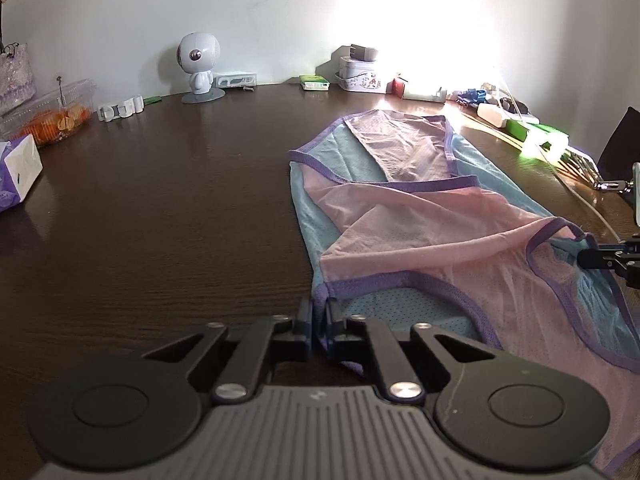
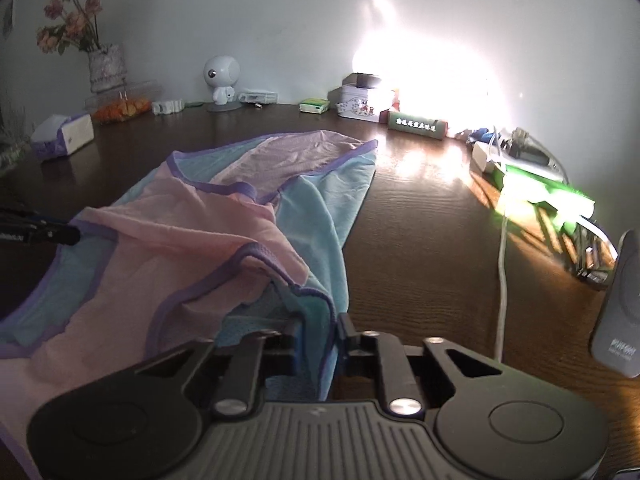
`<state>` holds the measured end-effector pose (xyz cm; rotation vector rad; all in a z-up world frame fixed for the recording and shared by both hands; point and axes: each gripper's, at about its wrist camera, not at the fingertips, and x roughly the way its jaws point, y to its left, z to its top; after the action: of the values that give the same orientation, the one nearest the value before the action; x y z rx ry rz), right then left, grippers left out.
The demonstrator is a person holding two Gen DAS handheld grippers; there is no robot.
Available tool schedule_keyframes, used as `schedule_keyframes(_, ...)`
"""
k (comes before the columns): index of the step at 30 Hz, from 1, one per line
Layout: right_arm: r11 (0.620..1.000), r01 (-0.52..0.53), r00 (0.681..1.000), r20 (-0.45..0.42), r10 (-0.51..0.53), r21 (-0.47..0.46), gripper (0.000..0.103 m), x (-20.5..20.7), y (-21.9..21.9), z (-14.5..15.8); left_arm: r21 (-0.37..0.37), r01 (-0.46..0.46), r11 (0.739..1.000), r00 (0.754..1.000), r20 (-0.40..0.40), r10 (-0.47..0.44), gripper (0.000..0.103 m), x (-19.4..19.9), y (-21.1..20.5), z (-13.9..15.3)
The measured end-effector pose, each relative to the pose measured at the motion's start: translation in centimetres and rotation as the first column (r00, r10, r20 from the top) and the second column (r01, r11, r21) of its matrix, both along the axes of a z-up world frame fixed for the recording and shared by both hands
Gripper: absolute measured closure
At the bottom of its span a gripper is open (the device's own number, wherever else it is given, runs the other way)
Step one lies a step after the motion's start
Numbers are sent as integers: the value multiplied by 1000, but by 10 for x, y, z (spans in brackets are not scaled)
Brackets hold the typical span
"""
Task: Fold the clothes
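So both grippers are clamped onto the same garment (image 1: pixel 420 216), a pink and light-blue mesh tank top with purple trim, lying stretched out on the dark wooden table (image 1: pixel 160 208) on its right-hand part. The left gripper (image 1: pixel 320 312) has its jaws pinched tight on the purple-trimmed edge nearest the camera, right down by the tabletop. The right gripper (image 2: pixel 320 332) is closed on a fold of the blue fabric, which hangs between its fingers (the cloth bunches up a bit in front of it). The far end of the top lies flat, with pink layered over blue. Along the wall there's a little white robot figure (image 1: pixel 199 66), a tissue box (image 2: pixel 64 136), a clear container with orange stuff inside (image 1: pixel 56 114), and a vase of flowers (image 2: pixel 106 66). Strong glare washes out the wall's right side.
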<state>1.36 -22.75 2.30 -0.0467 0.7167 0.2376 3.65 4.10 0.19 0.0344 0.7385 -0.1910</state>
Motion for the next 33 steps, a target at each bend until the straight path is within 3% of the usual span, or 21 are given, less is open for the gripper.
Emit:
schedule_keyframes(6, 996, 71, 997, 31, -72, 46, 102, -7, -11, 9, 10, -29, 1000, 998, 54, 29, 100, -10, 5, 13)
schedule_keyframes(14, 976, 160, 987, -25, -158, 148, 102, -13, -30, 0, 52, -37, 998, 998, 58, 34, 100, -17, 10, 11)
schedule_keyframes(16, 984, 137, 991, -17, -136, 110, 101, -16, -24, -2, 50, -28, 998, 999, 41, 26, 98, -17, 9, 9)
schedule_keyframes(19, 999, 52, 998, 37, -53, 8, 92, -27, -6, 3, 63, -26, 998, 999, 42, 24, 90, -19, 8, 8)
schedule_keyframes(21, 997, -6, 997, 77, 12, -78, 70, -35, 6, 7, 60, -31, 998, 999, 37, 29, 72, -19, 9, 7)
schedule_keyframes(22, 992, -35, 994, 95, 46, -122, 67, -39, 12, 9, 56, -33, 998, 999, 34, 31, 70, -19, 9, 7)
schedule_keyframes(26, 958, -119, 981, 115, 153, -260, 70, -39, 32, 9, 41, -16, 999, 1000, 27, 15, 70, -19, 7, 5)
schedule_keyframes(28, 941, -143, 976, 112, 185, -308, 71, -37, 39, 8, 40, -9, 999, 1000, 30, 7, 75, -19, 3, 5)
schedule_keyframes(29, 938, -143, 976, 113, 187, -316, 80, -37, 41, 7, 44, -8, 999, 999, 32, 7, 85, -19, 2, 5)
schedule_keyframes(30, 935, -143, 975, 114, 189, -325, 91, -37, 42, 7, 44, -10, 999, 999, 34, 8, 89, -18, 1, 5)
schedule_keyframes(33, 926, -143, 974, 118, 195, -350, 91, -38, 45, 6, 41, -19, 999, 999, 40, 17, 93, -17, 1, 7)
